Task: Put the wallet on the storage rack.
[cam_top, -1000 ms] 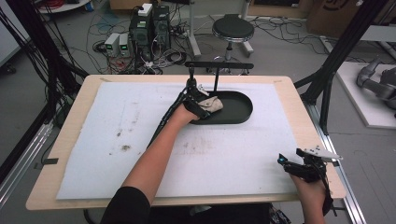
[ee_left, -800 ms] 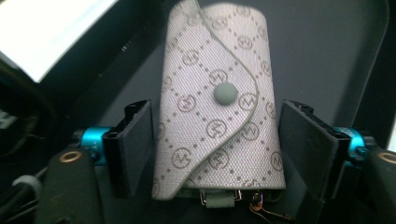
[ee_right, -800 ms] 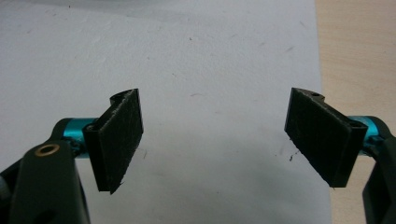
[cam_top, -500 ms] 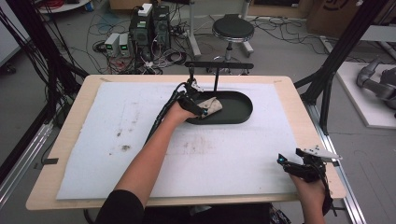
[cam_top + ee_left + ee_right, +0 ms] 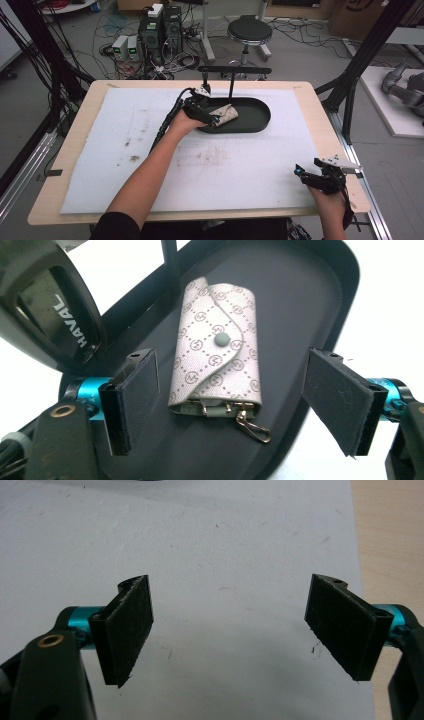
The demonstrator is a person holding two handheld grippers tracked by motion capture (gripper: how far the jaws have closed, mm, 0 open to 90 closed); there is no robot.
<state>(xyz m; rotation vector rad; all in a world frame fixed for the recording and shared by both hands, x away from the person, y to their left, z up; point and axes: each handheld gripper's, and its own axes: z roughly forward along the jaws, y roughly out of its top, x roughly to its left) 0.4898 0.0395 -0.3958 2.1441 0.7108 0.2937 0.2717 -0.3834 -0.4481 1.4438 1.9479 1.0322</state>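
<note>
A beige patterned key pouch (image 5: 226, 114) (image 5: 217, 347) with a snap flap and a metal clasp lies flat in the black oval tray (image 5: 255, 119) (image 5: 320, 285). My left gripper (image 5: 214, 119) (image 5: 230, 390) hovers just over the pouch's clasp end. Its jaws have just been opening and stand wide, with the pouch between the pads (image 5: 135, 390) but untouched. My right gripper (image 5: 304, 172) (image 5: 230, 625) rests open over the white mat near the table's front right corner, with nothing between its pads.
A black T-shaped stand (image 5: 235, 70) rises from the tray's back edge, and its post (image 5: 170, 260) stands behind the pouch. A black key fob marked HAVAL (image 5: 50, 315) sits close at the upper left. A stained white mat (image 5: 150, 150) covers the wooden table (image 5: 320, 100).
My left gripper has drawn back to the left and lifted a little off the pouch, with its jaws wider. The pouch stays in the tray. The right gripper has not moved.
</note>
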